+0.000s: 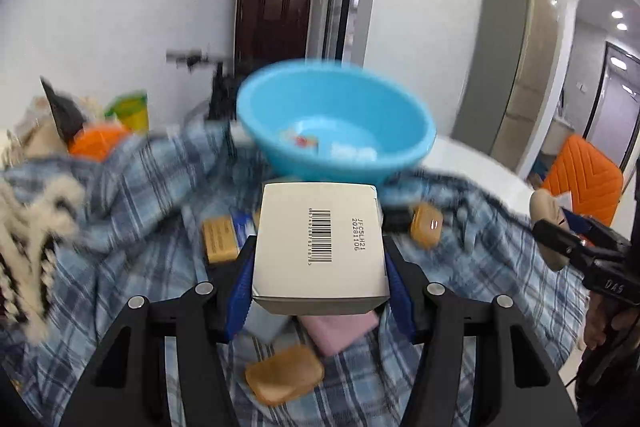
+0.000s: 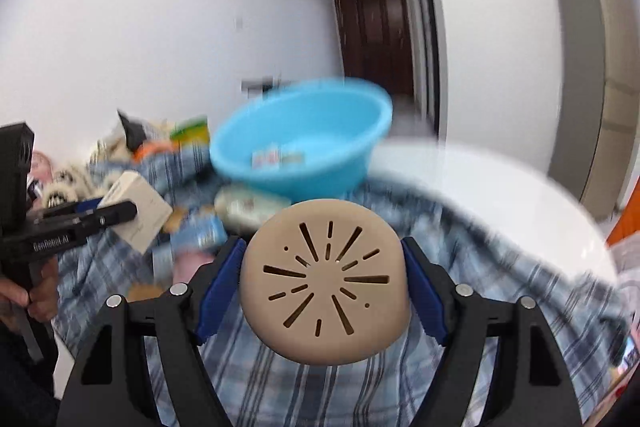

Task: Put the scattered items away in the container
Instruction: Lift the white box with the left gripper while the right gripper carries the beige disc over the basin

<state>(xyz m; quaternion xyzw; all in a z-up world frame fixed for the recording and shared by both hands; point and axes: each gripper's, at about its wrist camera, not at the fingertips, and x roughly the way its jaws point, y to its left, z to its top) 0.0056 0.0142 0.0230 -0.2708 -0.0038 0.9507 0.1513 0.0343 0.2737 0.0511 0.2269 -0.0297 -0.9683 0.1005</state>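
Sky-blue basin (image 1: 336, 95), blue-and-white plaid cloth (image 1: 132, 187), tan disc (image 2: 326, 283) with dark radiating slots, barcoded white box (image 1: 320, 239)

A white carton (image 1: 320, 247) with a barcode on top is held up off a blue plaid cloth (image 1: 140, 187). A round tan disc (image 2: 326, 283) with slit cut-outs is held up to its right. Beyond both sits a light blue basin (image 1: 336, 127), holding a few small packets. Amber soap bars (image 1: 284, 379) lie scattered on the cloth.

Blue basin (image 1: 336, 123) motion-blurred, small items inside (image 1: 308, 141) too smeared to ID.
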